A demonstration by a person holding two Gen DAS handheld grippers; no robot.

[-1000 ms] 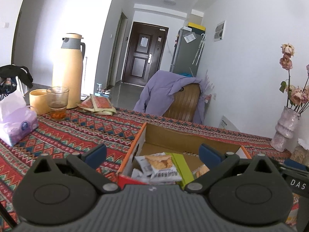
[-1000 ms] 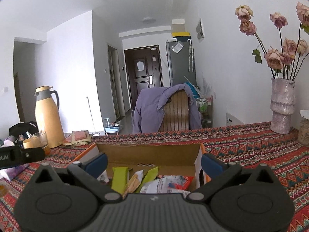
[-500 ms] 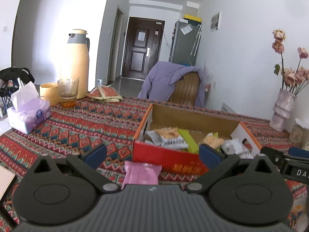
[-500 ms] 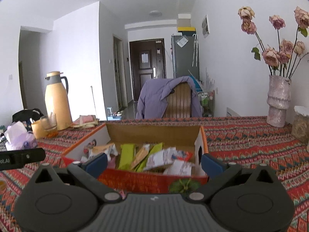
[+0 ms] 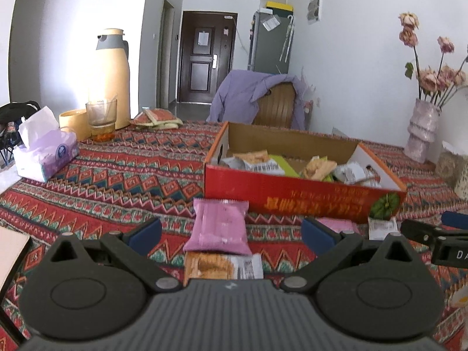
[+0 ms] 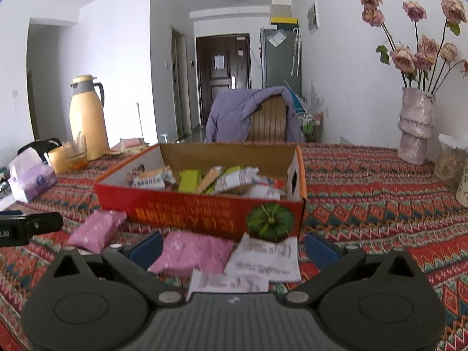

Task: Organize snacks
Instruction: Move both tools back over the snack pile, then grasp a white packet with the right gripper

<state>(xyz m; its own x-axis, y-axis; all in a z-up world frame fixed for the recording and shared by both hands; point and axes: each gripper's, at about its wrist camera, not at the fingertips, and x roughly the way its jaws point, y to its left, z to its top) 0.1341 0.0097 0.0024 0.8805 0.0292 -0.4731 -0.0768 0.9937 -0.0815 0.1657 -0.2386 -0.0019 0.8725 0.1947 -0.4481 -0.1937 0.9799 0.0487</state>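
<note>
A red cardboard box holding several snack packets stands on the patterned tablecloth. A pink packet lies in front of it, between the open fingers of my left gripper, with an orange-and-white packet nearer still. My right gripper is open over another pink packet and white packets. A further pink packet lies to the left. Neither gripper holds anything.
At the back left stand a yellow thermos, a glass, a yellow cup and a tissue pack. At the right is a vase of dried roses. A chair with a purple jacket sits behind the table.
Both grippers have drawn back from above the box and lowered toward the table's near side. Loose packets in front of the box have come into view.
</note>
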